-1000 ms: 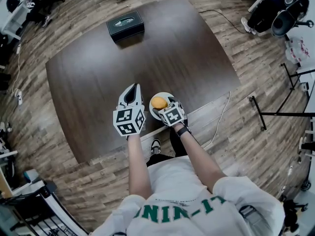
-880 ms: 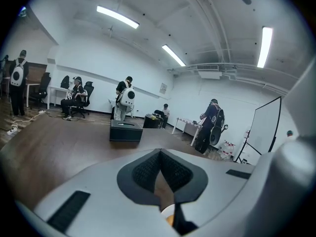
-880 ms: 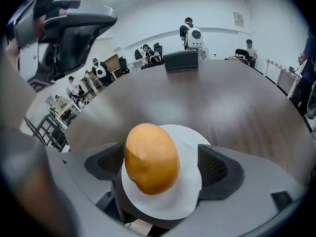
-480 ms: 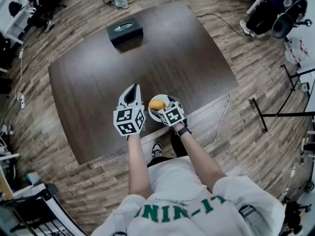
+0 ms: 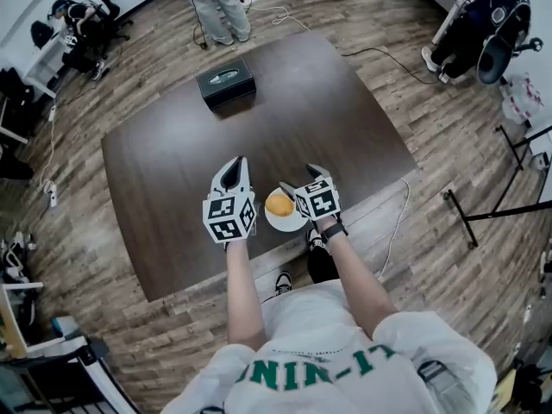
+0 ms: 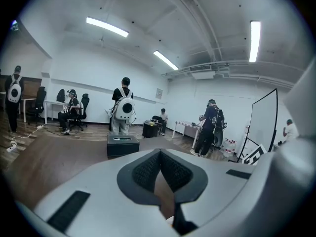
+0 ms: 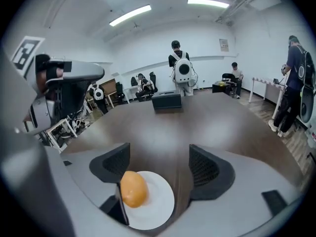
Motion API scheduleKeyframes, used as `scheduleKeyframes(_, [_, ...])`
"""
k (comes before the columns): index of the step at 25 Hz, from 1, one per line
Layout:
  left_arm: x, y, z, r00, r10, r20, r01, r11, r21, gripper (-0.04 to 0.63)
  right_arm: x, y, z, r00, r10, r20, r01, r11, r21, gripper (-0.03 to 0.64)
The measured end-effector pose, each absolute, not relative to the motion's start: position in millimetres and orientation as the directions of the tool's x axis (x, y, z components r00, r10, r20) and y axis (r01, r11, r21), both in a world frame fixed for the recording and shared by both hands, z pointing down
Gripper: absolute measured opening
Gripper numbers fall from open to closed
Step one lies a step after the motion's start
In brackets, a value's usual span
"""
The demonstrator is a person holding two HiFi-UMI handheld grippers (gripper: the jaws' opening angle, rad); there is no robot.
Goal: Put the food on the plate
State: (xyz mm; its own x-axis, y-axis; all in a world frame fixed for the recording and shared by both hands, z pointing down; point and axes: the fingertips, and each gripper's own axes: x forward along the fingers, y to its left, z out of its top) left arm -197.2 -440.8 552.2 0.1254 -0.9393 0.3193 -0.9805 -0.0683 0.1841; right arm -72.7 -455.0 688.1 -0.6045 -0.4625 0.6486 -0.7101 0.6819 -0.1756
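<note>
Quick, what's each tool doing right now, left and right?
Left tool: closed, nothing in it.
Right tool: open, jaws closing, nothing gripped between them; the food lies on the plate below.

the head view looks steeply down from above the person and takes in the whole dark desk [image 5: 172, 162] from well off, with the floor round it. the left gripper view sits low over the desk top and faces along it toward the black box [image 6: 123, 145] at the far edge, while the right gripper view, also low, tilts down over the white plate [image 7: 158, 201] close beneath it and looks across to the same box. all three share desk and box; the plate shows only in the head and right gripper views.
</note>
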Motion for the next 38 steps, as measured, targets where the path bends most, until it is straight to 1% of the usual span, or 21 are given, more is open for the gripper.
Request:
scheduleKeyframes(4, [-198, -447, 536, 0.125, -0.946, 0.299, -0.984, -0.079, 0.161, 0.009, -67, -474, 651, -0.619, -0.522, 0.587, -0.728, 0.662, -0.178, 0.319])
scheduleKeyframes(9, [-188, -454, 514, 0.142, -0.951, 0.273, -0.986, -0.110, 0.128, 0.009, -58, -491, 602, -0.636, -0.587, 0.500, -0.745, 0.636, -0.200, 0.276])
scheduleKeyframes(18, [-179, -459, 472, 0.148, -0.966, 0.213, -0.987, -0.130, 0.096, 0.009, -52, -505, 506, -0.649, -0.686, 0.328, -0.749, 0.651, -0.122, 0.218])
scheduleKeyframes(26, [-183, -464, 432, 0.124, -0.982, 0.142, -0.991, -0.116, 0.063, 0.009, -56, -506, 441, -0.682, -0.709, 0.179, -0.730, 0.677, -0.095, 0.158])
scheduleKeyframes(38, [-193, -471, 397, 0.090, -0.992, 0.088, -0.996, -0.087, 0.035, 0.009, -63, -509, 390, -0.680, -0.728, 0.083, -0.732, 0.681, -0.020, 0.082])
